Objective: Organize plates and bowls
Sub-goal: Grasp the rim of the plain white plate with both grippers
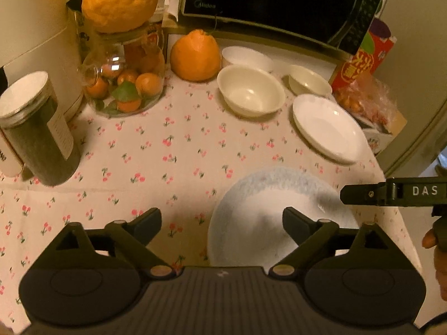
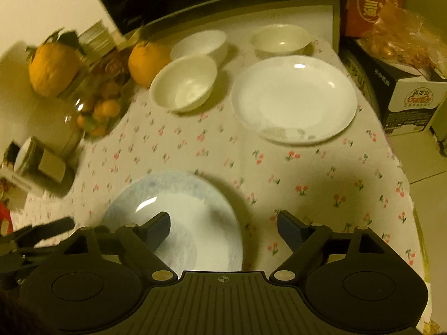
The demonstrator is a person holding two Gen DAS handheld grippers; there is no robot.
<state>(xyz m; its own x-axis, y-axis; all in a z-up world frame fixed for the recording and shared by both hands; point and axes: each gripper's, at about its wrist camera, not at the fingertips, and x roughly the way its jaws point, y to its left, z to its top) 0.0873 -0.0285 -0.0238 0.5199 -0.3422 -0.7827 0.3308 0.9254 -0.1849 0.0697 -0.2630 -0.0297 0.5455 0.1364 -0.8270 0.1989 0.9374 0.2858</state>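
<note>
Presently: pale blue plate [image 1: 268,206] flat on cherry-print tablecloth [image 1: 167,150], beneath the left gripper [image 1: 222,222]'s right finger and the right gripper [image 2: 223,224]'s left finger, both grippers spread wide, grasping nothing.

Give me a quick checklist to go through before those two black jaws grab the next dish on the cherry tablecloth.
1. Left gripper empty, jaws apart: ok.
2. Right gripper empty, jaws apart: ok.
3. Bluish plate lying flat on the tablecloth, free of both grippers: ok.
4. White plate has bare cloth around it and touches no bowl: ok.
5. The nearer cream bowl apart from the white bowl behind it: cannot tell, their rims overlap in both views.
6. Small bowl at the back upright and unstacked: ok.
</note>
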